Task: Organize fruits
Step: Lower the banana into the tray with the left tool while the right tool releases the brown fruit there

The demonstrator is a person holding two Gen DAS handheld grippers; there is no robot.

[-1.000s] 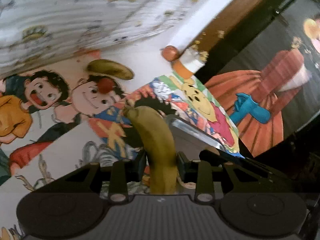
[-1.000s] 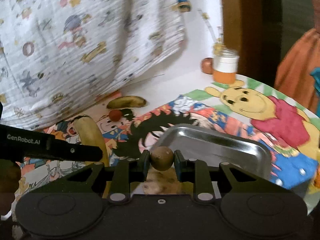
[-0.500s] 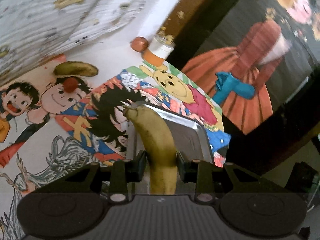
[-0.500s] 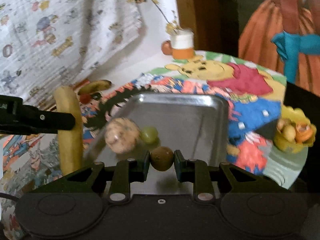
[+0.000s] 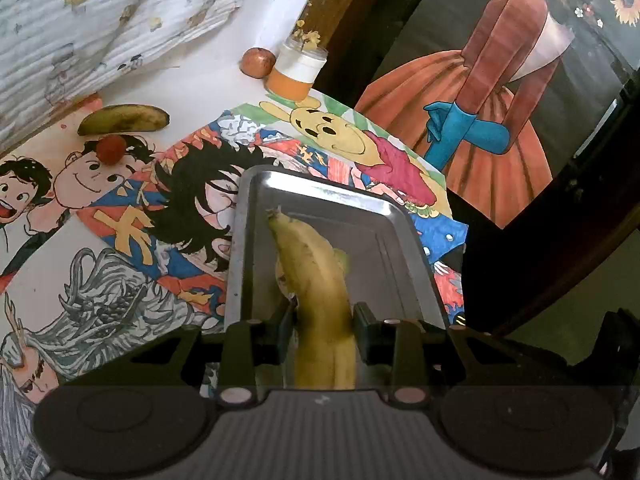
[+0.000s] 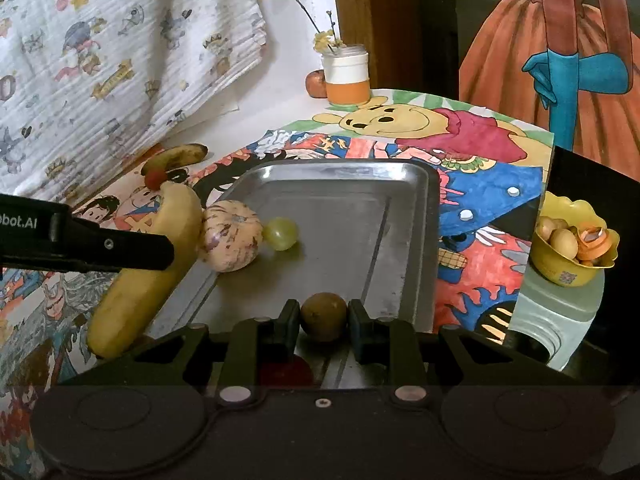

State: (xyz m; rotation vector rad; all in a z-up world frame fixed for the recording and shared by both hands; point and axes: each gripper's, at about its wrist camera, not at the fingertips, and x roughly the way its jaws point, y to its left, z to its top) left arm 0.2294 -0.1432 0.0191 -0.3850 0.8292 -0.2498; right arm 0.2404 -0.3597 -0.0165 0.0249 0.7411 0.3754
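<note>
My left gripper [image 5: 323, 316] is shut on a yellow banana [image 5: 316, 280], held above the left part of the steel tray [image 5: 404, 264]. From the right wrist view the same banana [image 6: 156, 264] hangs over the tray's left rim [image 6: 208, 280] beside a speckled round fruit [image 6: 231, 240] and a green grape [image 6: 281, 233]. Over the tray's near end, my right gripper [image 6: 323, 316] is shut on a small brown round fruit [image 6: 323, 315]. A red fruit [image 6: 285, 372] shows under the right gripper.
A darker banana [image 5: 123, 119] and a small red fruit [image 5: 111, 149] lie on the cartoon mat at the left. An apple [image 5: 257, 61] and an orange-and-white jar [image 5: 297, 69] stand at the back. A yellow bowl of fruit [image 6: 570, 240] sits right of the tray.
Both grippers have moved over the tray with their fruit. The left one swung right and rolled; the right one came forward and lower, bringing the speckled fruit and grape into view.
</note>
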